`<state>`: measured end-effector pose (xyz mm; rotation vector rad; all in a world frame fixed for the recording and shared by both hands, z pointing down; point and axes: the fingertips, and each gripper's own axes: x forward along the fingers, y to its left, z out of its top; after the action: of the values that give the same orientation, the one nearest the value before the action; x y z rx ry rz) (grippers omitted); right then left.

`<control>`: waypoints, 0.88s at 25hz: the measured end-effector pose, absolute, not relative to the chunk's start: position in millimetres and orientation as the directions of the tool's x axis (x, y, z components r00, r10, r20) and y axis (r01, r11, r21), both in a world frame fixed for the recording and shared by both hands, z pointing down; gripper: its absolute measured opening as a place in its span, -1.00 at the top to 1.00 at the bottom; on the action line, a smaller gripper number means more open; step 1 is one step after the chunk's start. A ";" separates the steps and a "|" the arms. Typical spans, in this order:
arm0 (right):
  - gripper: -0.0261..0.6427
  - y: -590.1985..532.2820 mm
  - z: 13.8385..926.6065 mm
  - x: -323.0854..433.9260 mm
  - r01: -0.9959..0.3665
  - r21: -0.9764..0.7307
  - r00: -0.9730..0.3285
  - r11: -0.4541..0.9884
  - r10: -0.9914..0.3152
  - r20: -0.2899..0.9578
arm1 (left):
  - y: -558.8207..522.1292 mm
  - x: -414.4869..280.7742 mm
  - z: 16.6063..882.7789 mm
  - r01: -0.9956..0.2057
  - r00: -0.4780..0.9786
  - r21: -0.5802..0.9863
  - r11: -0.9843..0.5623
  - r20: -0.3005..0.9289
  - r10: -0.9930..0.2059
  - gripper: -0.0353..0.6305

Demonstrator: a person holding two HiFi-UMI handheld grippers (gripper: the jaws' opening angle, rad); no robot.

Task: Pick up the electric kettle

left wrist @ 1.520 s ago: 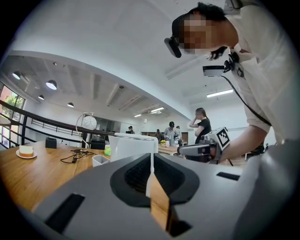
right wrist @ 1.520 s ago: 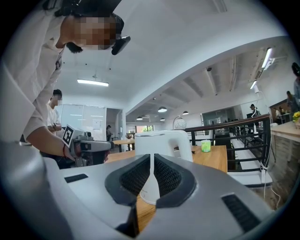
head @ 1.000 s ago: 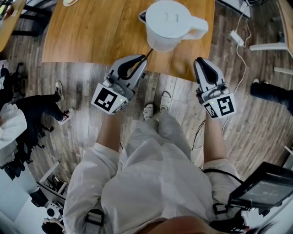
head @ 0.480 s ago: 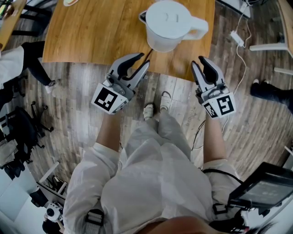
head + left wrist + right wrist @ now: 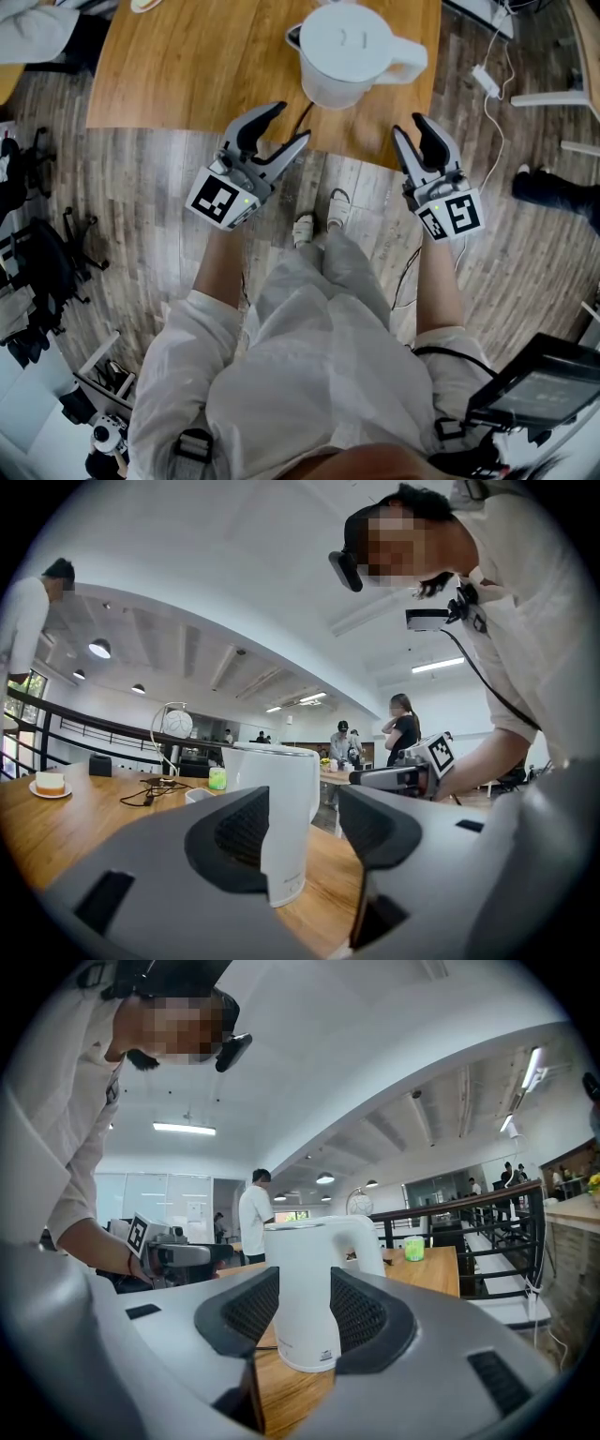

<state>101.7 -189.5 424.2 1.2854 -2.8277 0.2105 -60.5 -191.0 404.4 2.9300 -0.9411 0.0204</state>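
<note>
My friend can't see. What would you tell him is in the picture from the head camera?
Seen from above, a white kettle stands near the edge of a wooden table. A person in white holds the left gripper and right gripper just short of it; both sets of jaws have just been opening, with nothing held between them.

Electric kettle [image 5: 347, 52] – plain white, lid shut, standing upright on the wooden table [image 5: 187, 66], close to the edge nearest me. The handle sticks out to my right. A thin black lead [image 5: 304, 112] runs out from under it – probably its cord, hard to tell.
</note>
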 end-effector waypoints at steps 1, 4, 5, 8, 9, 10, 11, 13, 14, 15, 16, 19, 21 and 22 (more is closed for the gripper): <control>0.45 -190.3 423.8 102.6 -0.753 -0.114 -0.657 0.648 -0.750 0.079 | -191.2 -60.4 404.5 -0.581 0.814 0.059 -0.812 0.032 -0.580 0.19; 0.40 -194.0 423.7 105.1 -0.756 -0.119 -0.653 0.643 -0.754 0.074 | -192.2 -59.0 406.1 -0.573 0.819 0.058 -0.817 0.036 -0.572 0.04; 0.38 -195.4 424.4 105.9 -0.756 -0.121 -0.652 0.643 -0.754 0.072 | -192.7 -58.2 407.9 -0.569 0.822 0.059 -0.820 0.040 -0.568 0.00; 0.33 -200.1 426.8 109.0 -0.755 -0.125 -0.653 0.643 -0.755 0.064 | -194.2 -54.2 415.2 -0.551 0.834 0.065 -0.832 0.063 -0.547 -0.05; 0.32 -201.7 427.4 110.0 -0.755 -0.126 -0.653 0.643 -0.755 0.064 | -195.0 -52.9 416.8 -0.547 0.837 0.065 -0.835 0.070 -0.543 -0.06; 0.31 -203.1 427.9 110.9 -0.755 -0.127 -0.653 0.643 -0.755 0.064 | -196.2 -51.9 417.3 -0.545 0.838 0.062 -0.836 0.072 -0.541 -0.09; 0.30 -204.4 428.2 111.8 -0.756 -0.128 -0.652 0.642 -0.755 0.064 | -197.6 -51.4 416.9 -0.545 0.838 0.057 -0.837 0.069 -0.541 -0.10; 0.29 -206.8 428.5 113.9 -0.758 -0.129 -0.649 0.639 -0.758 0.066 | -200.8 -51.0 414.8 -0.548 0.836 0.046 -0.835 0.059 -0.545 -0.12; 0.28 -208.1 428.8 114.9 -0.760 -0.129 -0.648 0.638 -0.759 0.067 | -202.2 -51.0 414.1 -0.549 0.835 0.044 -0.835 0.058 -0.547 -0.13; 0.27 -209.6 429.5 115.8 -0.760 -0.129 -0.647 0.636 -0.759 0.070 | -203.5 -51.2 414.1 -0.550 0.835 0.046 -0.834 0.060 -0.548 -0.15; 0.27 -211.2 430.7 116.7 -0.761 -0.130 -0.647 0.636 -0.759 0.072 | -205.1 -51.5 414.4 -0.552 0.834 0.048 -0.833 0.061 -0.549 -0.15; 0.23 -216.4 434.4 119.0 -0.761 -0.134 -0.647 0.635 -0.759 0.078 | -210.7 -52.7 413.8 -0.559 0.829 0.055 -0.827 0.049 -0.557 -0.16; 0.20 -219.5 434.3 120.2 -0.760 -0.136 -0.648 0.636 -0.758 0.078 | -213.3 -52.6 413.3 -0.559 0.829 0.056 -0.827 0.047 -0.557 -0.17; 0.20 -221.1 433.8 120.7 -0.759 -0.135 -0.649 0.637 -0.757 0.078 | -214.2 -52.3 413.4 -0.557 0.830 0.055 -0.828 0.047 -0.555 -0.18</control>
<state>120.7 -221.1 433.8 1.3106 -2.8292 0.2433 -52.3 -214.2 413.4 2.9417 -0.8952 0.0447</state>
